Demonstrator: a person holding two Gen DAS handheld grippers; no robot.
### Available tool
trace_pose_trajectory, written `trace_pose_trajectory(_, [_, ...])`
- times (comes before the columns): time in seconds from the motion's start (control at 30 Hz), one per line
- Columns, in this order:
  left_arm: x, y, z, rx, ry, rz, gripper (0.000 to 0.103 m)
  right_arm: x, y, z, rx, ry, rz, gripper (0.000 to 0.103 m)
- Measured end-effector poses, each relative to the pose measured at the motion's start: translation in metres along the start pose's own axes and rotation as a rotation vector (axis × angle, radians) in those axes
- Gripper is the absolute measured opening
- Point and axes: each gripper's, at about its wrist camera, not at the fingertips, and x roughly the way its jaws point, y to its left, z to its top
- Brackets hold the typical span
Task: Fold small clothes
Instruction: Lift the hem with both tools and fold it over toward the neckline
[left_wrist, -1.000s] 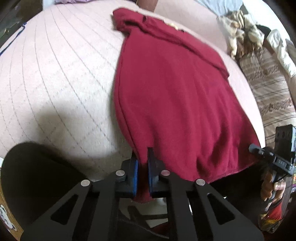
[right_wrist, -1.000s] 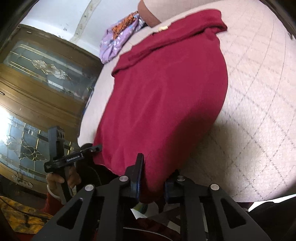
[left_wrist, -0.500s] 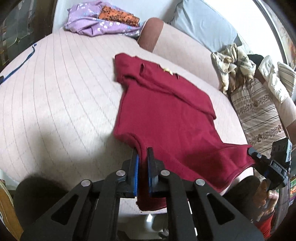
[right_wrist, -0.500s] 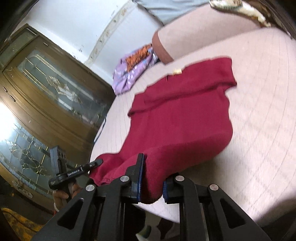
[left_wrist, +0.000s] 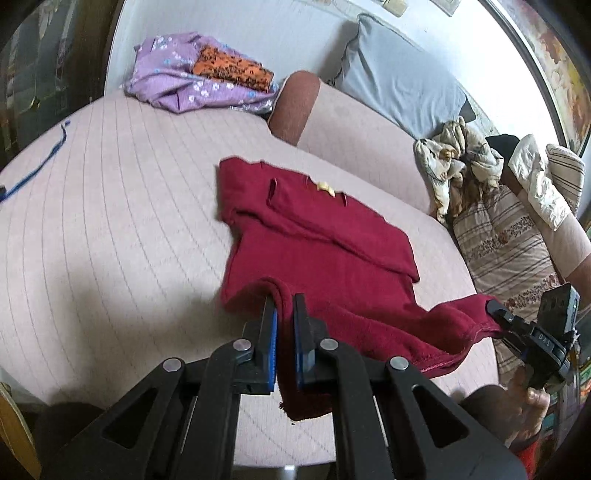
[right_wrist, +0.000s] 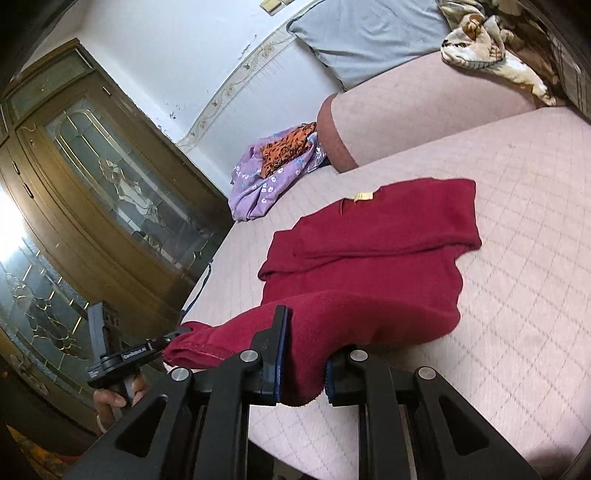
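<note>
A dark red knit top (left_wrist: 325, 254) lies on the pink quilted bed (left_wrist: 110, 221), collar end far from me, a small yellow label near the neck. My left gripper (left_wrist: 284, 332) is shut on the hem's left corner and holds it lifted above the bed. My right gripper (right_wrist: 301, 354) is shut on the hem's right corner, also lifted. The hem hangs between the two grippers and curls over the body of the top (right_wrist: 369, 251). Each gripper also shows in the other's view, the right one (left_wrist: 496, 312) and the left one (right_wrist: 168, 341).
A purple and orange cloth pile (left_wrist: 199, 85) lies at the bed's far corner. A grey pillow (left_wrist: 399, 85) and crumpled patterned clothes (left_wrist: 458, 162) sit along the back. A striped cushion (left_wrist: 509, 243) is at the right. A wooden glass-door cabinet (right_wrist: 92, 206) stands left of the bed.
Both grippers have lifted the hem off the bed's near edge and carried it forward toward the collar. The lower part of the top now rises and folds over itself.
</note>
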Motion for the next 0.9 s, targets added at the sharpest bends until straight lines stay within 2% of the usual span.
trace_pose_trajectory(0.47, [0.03, -0.024, 0.058, 0.055, -0.098, 0.048, 0.005, 0.019, -0.013, 0.052, -0.033, -0.041, -0.061, 0.015])
trace_pose_trajectory(0.9, [0.077, -0.027, 0.092, 0.071, -0.08, 0.106, 0.005, 0.063, -0.028, 0.092, -0.077, -0.026, -0.142, 0.015])
